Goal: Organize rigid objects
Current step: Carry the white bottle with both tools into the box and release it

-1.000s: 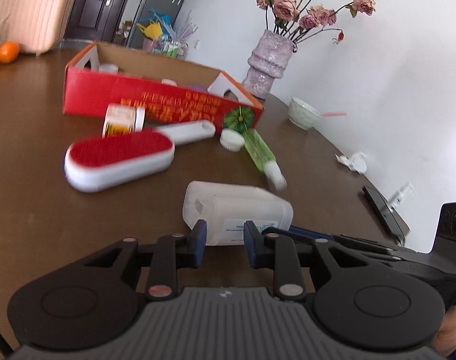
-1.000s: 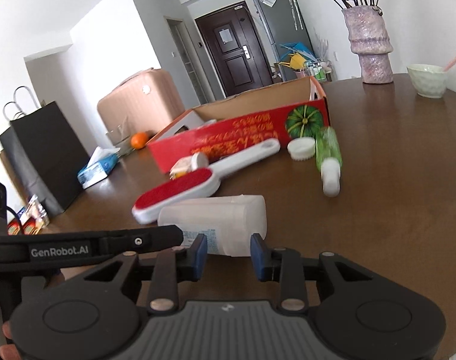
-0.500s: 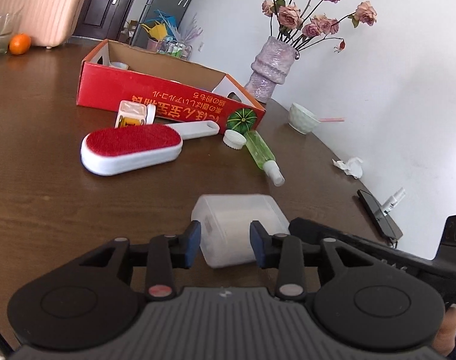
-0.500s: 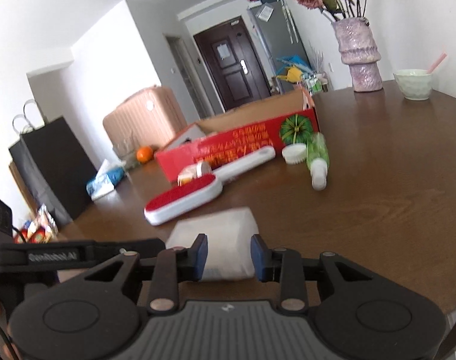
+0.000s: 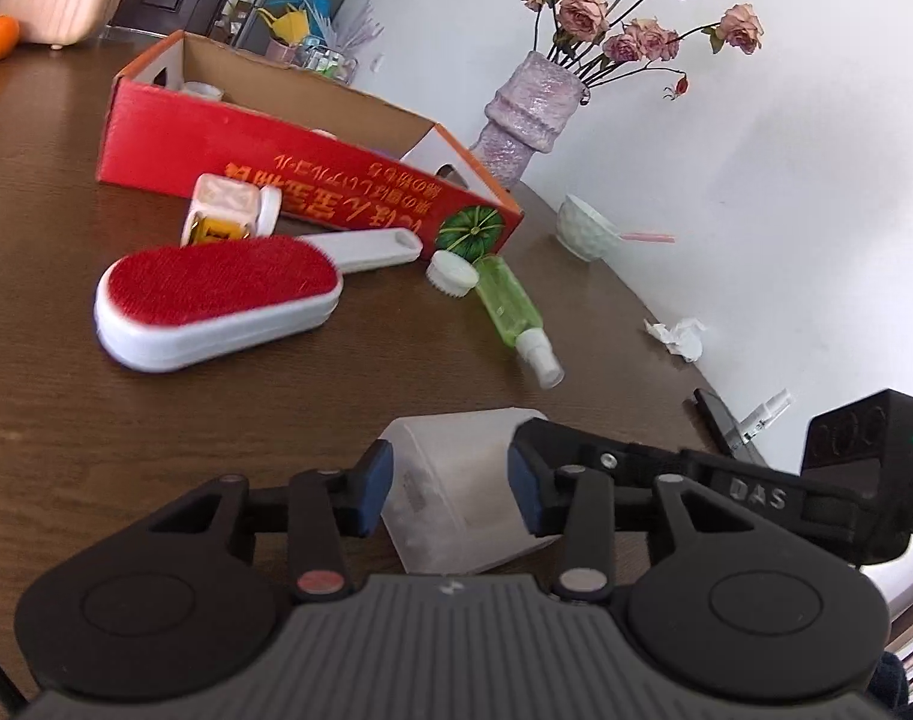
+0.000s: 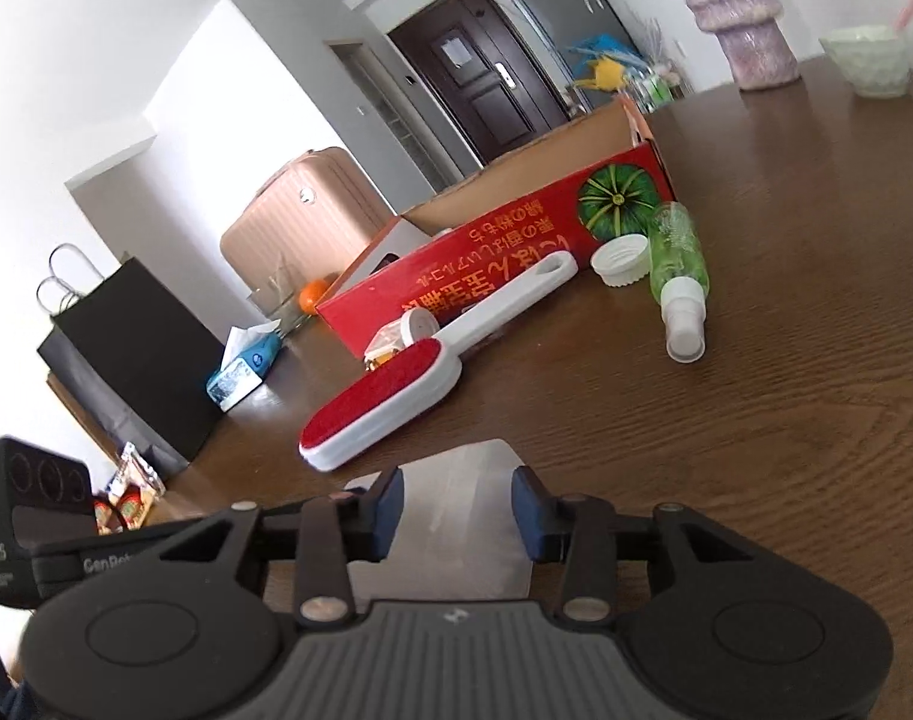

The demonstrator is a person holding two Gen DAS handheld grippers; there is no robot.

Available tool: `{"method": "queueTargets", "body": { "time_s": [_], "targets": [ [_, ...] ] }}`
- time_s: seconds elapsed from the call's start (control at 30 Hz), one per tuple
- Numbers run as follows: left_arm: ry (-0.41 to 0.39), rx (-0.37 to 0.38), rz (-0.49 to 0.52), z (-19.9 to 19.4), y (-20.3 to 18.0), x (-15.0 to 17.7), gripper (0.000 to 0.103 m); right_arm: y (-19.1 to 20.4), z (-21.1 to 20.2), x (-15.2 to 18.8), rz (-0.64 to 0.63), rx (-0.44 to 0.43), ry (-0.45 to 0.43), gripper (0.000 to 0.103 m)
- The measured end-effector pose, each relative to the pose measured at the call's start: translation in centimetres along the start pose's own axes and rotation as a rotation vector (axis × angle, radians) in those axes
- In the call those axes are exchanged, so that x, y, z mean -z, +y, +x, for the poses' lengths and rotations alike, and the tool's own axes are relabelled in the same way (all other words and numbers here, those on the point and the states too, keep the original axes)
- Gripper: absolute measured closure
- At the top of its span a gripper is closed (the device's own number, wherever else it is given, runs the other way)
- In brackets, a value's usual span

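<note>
Translucent white bottle [image 5: 462, 498] lies on the table [image 5: 66, 420] on the near side of the red box [image 5: 312, 180], between the blue pads of both my claws. My left claw [image 5: 450, 489] and right claw [image 6: 459, 510] have just been opening and stand slightly apart around it; whether the pads touch it, I cannot tell. Between bottle and box lie the lint brush [image 5: 216, 300] and green spray bottle [image 5: 510, 312].

Left wrist view: the plastic container [image 5: 462, 504] sits on the worktop [image 5: 66, 420] at 6 o'clock. Lint brush [image 5: 216, 300] lies at 10, spray bottle [image 5: 510, 312] at 1 beside a loose cap [image 5: 452, 273], and the cardboard box [image 5: 288, 180] runs behind them with the vase [image 5: 525, 114] beyond.
</note>
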State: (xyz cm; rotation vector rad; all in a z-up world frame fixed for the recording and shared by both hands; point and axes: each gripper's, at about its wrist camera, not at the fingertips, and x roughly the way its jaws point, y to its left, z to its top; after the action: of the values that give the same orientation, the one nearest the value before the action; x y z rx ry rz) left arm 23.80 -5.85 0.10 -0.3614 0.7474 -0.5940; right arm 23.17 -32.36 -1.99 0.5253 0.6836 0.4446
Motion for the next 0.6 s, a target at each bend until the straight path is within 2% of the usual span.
{"method": "queueTargets", "body": {
  "time_s": [0.17,0.3,0.5,0.6],
  "targets": [
    [-0.103,0.004,0.084,-0.2,-1.2,-1.9,0.063,0.5,-0.3,-1.7,-0.041,-0.019,-0.049,0.064],
    [-0.146,0.022,0.130,0.6,-1.9,-4.4,0.063,0.2,0.3,-3.9,-0.052,-0.019,-0.088,0.065],
    [-0.253,-0.017,0.240,2.8,-2.9,-9.6,0.063,0.7,2.5,-9.4,-0.131,-0.006,-0.155,0.065],
    [-0.275,-0.047,0.289,4.4,-3.0,-12.8,0.063,0.6,4.3,-13.0,-0.162,-0.009,-0.188,0.065]
  ]
}}
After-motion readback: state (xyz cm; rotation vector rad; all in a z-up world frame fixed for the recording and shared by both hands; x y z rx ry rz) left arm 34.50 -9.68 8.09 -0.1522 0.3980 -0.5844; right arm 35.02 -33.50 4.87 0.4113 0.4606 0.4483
